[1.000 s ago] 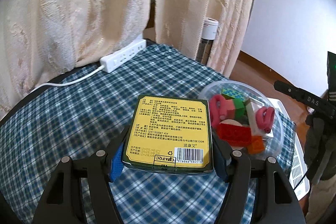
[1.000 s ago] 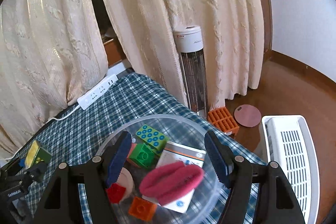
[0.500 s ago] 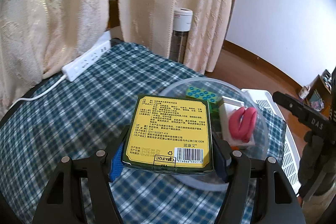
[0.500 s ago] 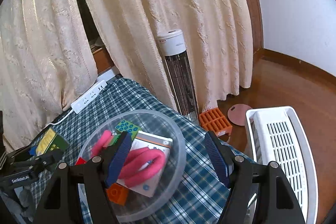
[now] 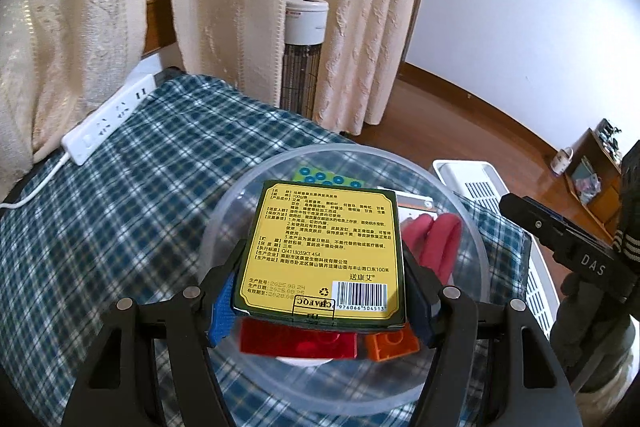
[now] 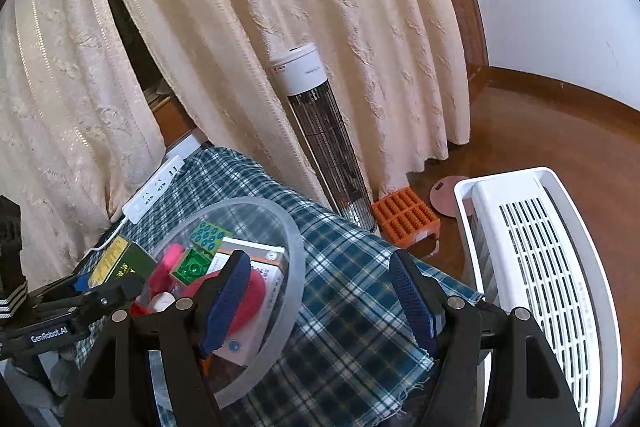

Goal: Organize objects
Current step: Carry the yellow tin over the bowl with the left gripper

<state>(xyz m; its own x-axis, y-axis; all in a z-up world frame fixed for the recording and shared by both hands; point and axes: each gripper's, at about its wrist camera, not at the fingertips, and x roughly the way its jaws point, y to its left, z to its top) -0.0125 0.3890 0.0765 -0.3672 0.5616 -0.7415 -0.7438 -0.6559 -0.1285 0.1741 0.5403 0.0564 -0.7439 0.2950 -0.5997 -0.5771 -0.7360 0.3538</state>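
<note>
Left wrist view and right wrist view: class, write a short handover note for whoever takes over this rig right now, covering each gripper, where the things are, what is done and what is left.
Left gripper: jaws shut on the flat green and yellow printed box, held above the clear round plastic bowl.
Right gripper: jaws open, holding nothing, poised over the bowl's right rim and the blue checked tablecloth.
Done: the bowl already holds a red toy brick, an orange toy brick, a green studded block, a pink fabric loop and a white card box.
Left: lower the box into the bowl and release it.
</note>
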